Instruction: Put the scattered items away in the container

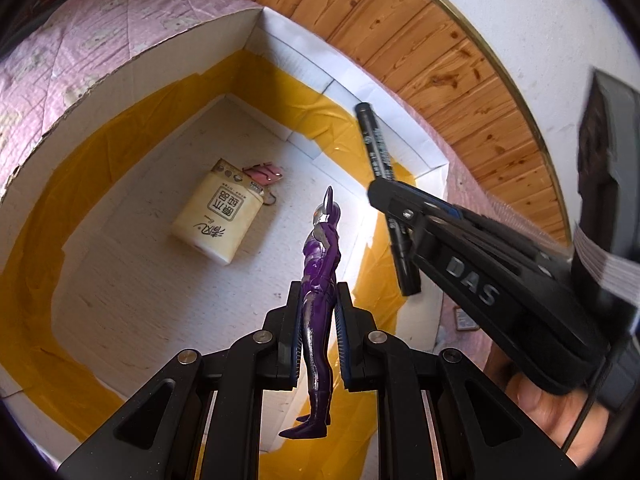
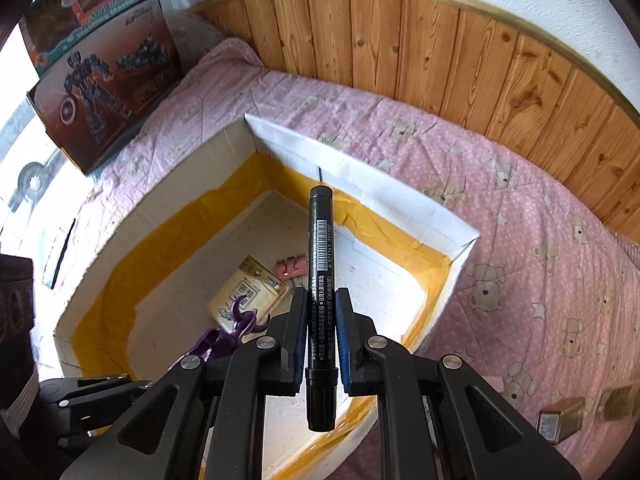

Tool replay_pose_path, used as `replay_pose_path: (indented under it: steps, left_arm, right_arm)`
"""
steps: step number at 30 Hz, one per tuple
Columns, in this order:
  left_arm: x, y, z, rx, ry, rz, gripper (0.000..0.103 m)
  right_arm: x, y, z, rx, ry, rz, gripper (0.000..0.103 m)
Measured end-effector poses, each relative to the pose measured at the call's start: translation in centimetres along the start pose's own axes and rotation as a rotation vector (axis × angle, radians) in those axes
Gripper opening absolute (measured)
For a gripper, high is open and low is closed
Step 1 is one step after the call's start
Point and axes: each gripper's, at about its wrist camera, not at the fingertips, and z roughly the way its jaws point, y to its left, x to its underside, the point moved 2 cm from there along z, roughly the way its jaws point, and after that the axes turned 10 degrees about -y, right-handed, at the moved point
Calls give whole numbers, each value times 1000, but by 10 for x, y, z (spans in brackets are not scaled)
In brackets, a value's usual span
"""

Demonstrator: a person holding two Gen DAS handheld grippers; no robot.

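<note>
From the left wrist, the left tool was clamped on a purple figure, holding it above the open white box lined with yellow tape. A cream tissue pack and a pink clip lay on the box floor. The right tool gripped a black marker near the box's right wall.

From the right wrist, the right tool was closed tight on the marker, poised over the box on the pink bed cover. A small tin lay on the cover, outside the box.

Purple figure between left gripper jaws above white box
</note>
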Motion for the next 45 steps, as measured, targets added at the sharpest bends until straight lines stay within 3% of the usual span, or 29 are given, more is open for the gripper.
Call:
replay_pose_path:
  steps: [17,22,31,38,45]
  left_arm:
    - [17,-11,18,-78,42,63,15]
    - [19,-4,23,-62,78,8,15]
    - [20,0,26,-15,115,-62,15]
    - [23,5,25,-24,128,-107,30]
    - [19,13,18,-45,108,-159,33]
  right_arm:
    - [1,-2,33,11,112,-38,15]
    - [-1,1,36,82,119,-95,15]
    - [-2,3,40,114,128,-117,15]
    - [-2,-6,40,128,135,-71,16]
    - [-2,-7,29,124,124,-45,16]
